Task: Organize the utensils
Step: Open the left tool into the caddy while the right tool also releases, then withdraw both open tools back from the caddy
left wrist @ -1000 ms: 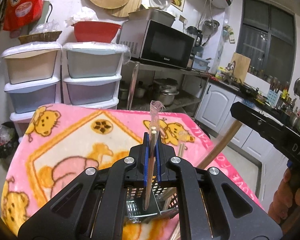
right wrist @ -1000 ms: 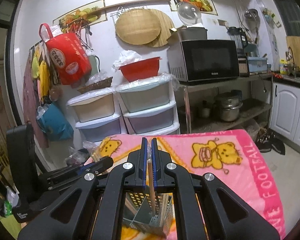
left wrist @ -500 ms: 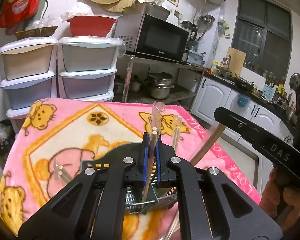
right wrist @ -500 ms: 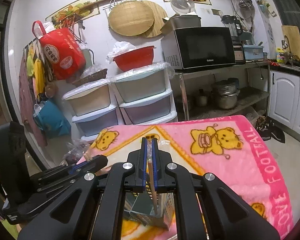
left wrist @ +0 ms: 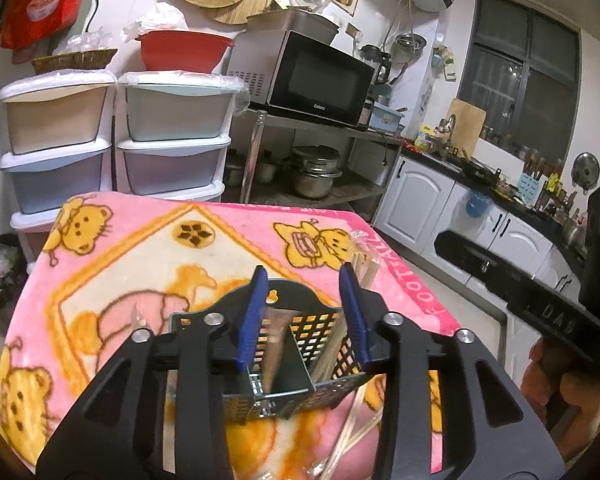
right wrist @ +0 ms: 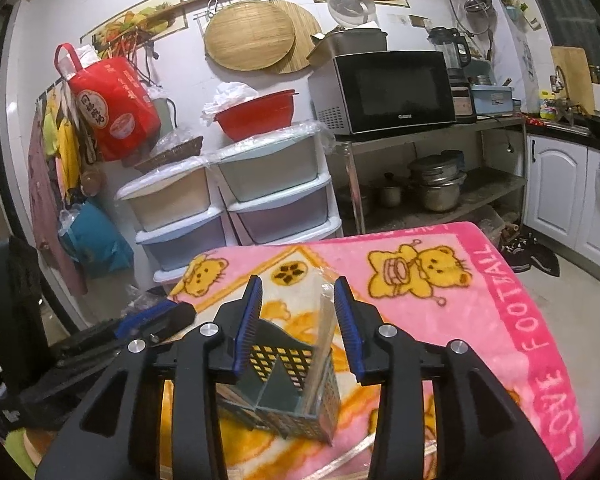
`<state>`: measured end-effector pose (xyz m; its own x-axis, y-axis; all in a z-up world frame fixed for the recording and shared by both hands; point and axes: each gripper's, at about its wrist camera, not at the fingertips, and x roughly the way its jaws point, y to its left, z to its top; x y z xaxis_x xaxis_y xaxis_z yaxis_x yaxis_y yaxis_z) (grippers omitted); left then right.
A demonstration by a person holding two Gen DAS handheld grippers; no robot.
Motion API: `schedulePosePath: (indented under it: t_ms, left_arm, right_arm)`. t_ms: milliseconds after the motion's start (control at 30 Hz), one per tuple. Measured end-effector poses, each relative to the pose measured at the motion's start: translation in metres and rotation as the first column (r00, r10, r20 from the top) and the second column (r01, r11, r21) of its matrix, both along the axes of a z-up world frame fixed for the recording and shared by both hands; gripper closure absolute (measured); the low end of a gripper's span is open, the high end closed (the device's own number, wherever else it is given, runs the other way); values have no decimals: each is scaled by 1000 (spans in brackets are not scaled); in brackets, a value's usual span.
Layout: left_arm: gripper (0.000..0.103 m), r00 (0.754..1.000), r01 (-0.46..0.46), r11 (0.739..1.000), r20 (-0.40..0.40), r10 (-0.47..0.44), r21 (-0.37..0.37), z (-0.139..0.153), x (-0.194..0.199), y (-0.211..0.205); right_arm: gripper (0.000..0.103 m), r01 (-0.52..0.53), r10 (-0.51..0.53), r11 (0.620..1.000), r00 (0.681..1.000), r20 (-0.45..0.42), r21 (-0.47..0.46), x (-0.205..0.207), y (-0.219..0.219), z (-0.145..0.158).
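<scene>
A dark perforated utensil caddy point(left wrist: 300, 344) with metal dividers stands on the pink bear blanket point(left wrist: 140, 264). My left gripper point(left wrist: 303, 312) is open and empty right above it. Wrapped chopsticks point(left wrist: 364, 276) stand in its right compartment. In the right wrist view the same caddy point(right wrist: 296, 396) sits below my right gripper point(right wrist: 298, 322), which is open and empty. A wrapped pair of chopsticks point(right wrist: 324, 336) leans in the caddy between the fingers. More wrapped chopsticks point(left wrist: 352, 436) lie on the blanket beside the caddy.
Stacked plastic drawers point(left wrist: 116, 148) stand behind the table. A metal rack with a microwave point(left wrist: 316, 76) and pots is at the back right. White kitchen cabinets point(left wrist: 428, 216) are to the right. The left gripper's body point(right wrist: 100, 336) shows at the left of the right wrist view.
Both grippers were shut on wrapped chopsticks above the caddy. Both have opened, and the chopsticks now stand in the caddy.
</scene>
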<state>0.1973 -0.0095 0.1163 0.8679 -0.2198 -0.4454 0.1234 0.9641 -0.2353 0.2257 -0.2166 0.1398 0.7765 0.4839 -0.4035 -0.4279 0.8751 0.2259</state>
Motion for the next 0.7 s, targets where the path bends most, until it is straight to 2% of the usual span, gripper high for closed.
schedulePosePath:
  t_ms: [100,167,333,600,700]
  left_arm:
    - [56,1000,11,1000,2,-11,-17,1,-7,0]
    - [51,1000,16,1000,4,-16,-18,2,-10,-1]
    - [28,999,27,999,18,-26,-18,4,-24,-3]
    - [13,999,22,999,38,-21,-32,9,-49,3]
    - [11,999,16,999,51,-15,-31,10,-59,6]
  right_arm:
    - [57,2,-2,1000,1000,-8,-6,-6,-5,-3]
    - [53,2,-2,1000,1000,-7,-14,-11,-6,-4]
    - [43,12,-12,999,1000,10,-34,-24,-11,-5]
    - [37,3,-2,999,1000,24,-37,-43,-19,-3]
    - [36,0,2,999,999,36,-45,-51,-21,0]
